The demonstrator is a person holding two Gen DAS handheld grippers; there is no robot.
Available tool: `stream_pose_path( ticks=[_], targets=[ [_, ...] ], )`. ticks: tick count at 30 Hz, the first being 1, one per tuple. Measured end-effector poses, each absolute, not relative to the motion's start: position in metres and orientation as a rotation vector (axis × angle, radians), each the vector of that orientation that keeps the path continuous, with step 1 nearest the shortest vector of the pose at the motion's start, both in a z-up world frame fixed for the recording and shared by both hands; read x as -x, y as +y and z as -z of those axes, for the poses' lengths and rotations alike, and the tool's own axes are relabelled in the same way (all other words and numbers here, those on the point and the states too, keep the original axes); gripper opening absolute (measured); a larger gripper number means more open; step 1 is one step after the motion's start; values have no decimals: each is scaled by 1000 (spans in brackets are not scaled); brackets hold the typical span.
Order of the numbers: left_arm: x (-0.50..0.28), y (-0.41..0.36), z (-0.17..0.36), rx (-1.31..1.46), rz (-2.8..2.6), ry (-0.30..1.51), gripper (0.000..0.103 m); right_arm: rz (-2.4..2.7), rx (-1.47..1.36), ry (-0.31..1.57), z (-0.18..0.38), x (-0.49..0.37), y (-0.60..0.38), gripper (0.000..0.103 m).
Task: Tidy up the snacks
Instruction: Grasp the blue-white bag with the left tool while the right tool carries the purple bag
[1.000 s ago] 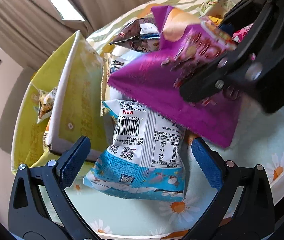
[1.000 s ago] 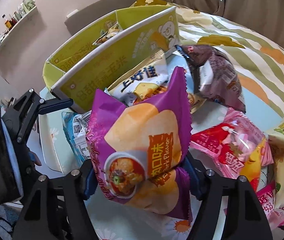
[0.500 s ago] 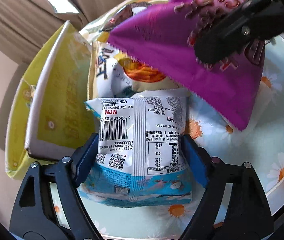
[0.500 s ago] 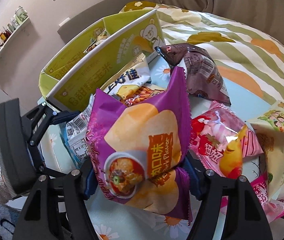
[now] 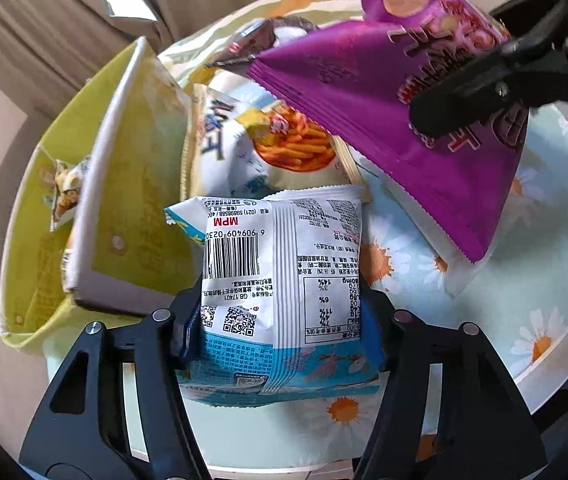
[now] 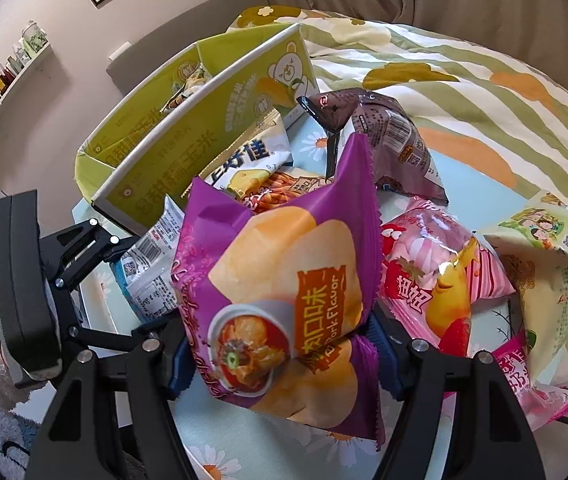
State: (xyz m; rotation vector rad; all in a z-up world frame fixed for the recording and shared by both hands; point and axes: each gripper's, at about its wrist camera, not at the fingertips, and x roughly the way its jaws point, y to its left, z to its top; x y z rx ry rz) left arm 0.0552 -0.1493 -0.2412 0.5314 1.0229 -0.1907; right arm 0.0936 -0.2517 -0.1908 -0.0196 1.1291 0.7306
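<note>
You are holding two snack packets, one in each tool. Your left tool is gripping a white and blue packet at its lower end, its blue pads pressing in on both sides; the packet's barcode side is facing the camera, filling the lower middle of the left wrist view. In the right wrist view, that same packet is showing at middle left, with the left tool beside it.

Your right tool is clamping a purple chip packet, squeezing its lower part between the pads so the bag is standing up in the centre of the frame. In the left wrist view, the purple chip packet is hanging at upper right, raised above the bench, with the right tool across it.

Behind the white and blue packet, a cheese-stick packet is lying against the yellow-green cardboard box, which is occupying the left of that view with a small packet inside it. In the right wrist view, a brown packet is lying at upper centre, a pink strawberry packet just right of the purple one, and a cream packet at the far right. All are resting on a bench covered in a pale blue daisy cloth. A striped floral bedspread is filling the upper right.
</note>
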Motion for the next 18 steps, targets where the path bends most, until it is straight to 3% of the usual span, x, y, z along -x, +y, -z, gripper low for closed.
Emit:
stream_pose_path(
  ticks=[9,18],
  targets=[
    [-46,-152,199,-497,211,963,58,-699,13,1095,163,-87,-260,68],
    [-40,-123,120,-321,193,877,58,-632,29,1026,104,-79,-262,68]
  ],
)
